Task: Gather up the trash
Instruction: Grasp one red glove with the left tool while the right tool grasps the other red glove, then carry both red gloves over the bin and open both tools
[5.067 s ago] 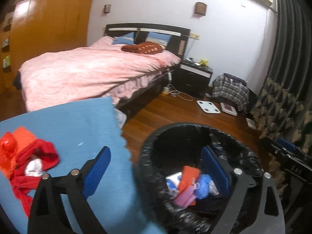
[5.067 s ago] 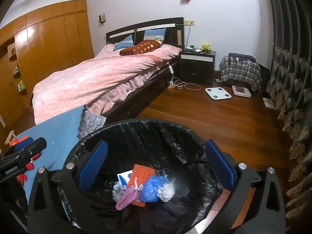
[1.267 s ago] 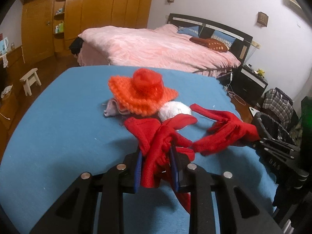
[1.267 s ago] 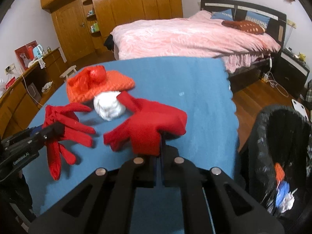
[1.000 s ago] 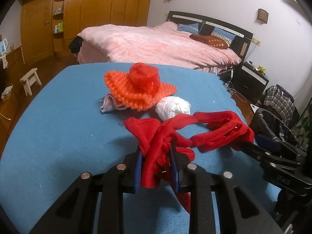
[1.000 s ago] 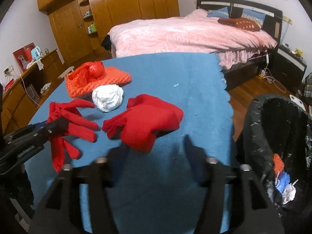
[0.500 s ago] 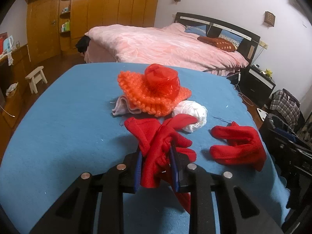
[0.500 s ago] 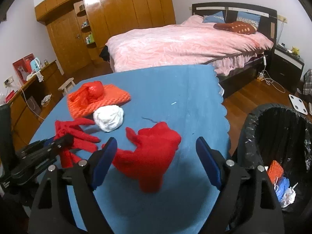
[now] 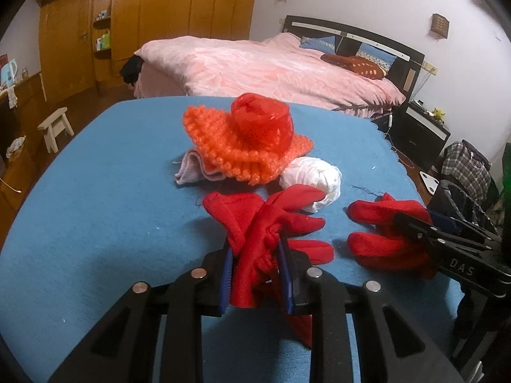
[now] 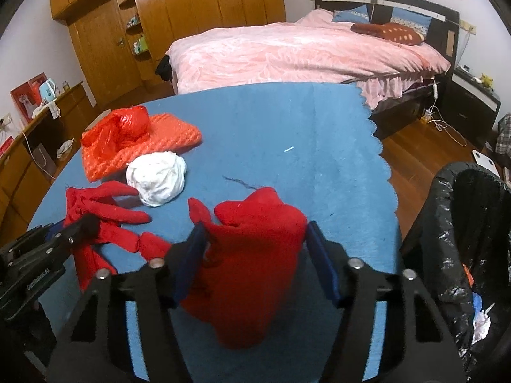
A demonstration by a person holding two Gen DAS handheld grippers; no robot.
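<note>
Nearest, the left gripper [image 9: 255, 271] is clenched on a limp red fleece glove [image 9: 265, 223] at twelve o'clock. The right gripper [image 10: 252, 255], jaws just closing, straddles a second red fleece glove [image 10: 255, 255] lying lengthwise between them on the blue felt tablecloth [image 10: 303, 146]; contact is unclear. Farther, at eleven o'clock, sit a crumpled white paper ball [image 10: 156, 178] and an orange knitted hat [image 10: 140, 150]. The black-lined trash bin [image 10: 447, 239] stands at three o'clock.

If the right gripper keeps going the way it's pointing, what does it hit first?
The red glove, already lying between the right gripper pads, whose jaws have just been closing; then probably the blue tablecloth beneath it. Whether the pads touch it yet is unclear.
</note>
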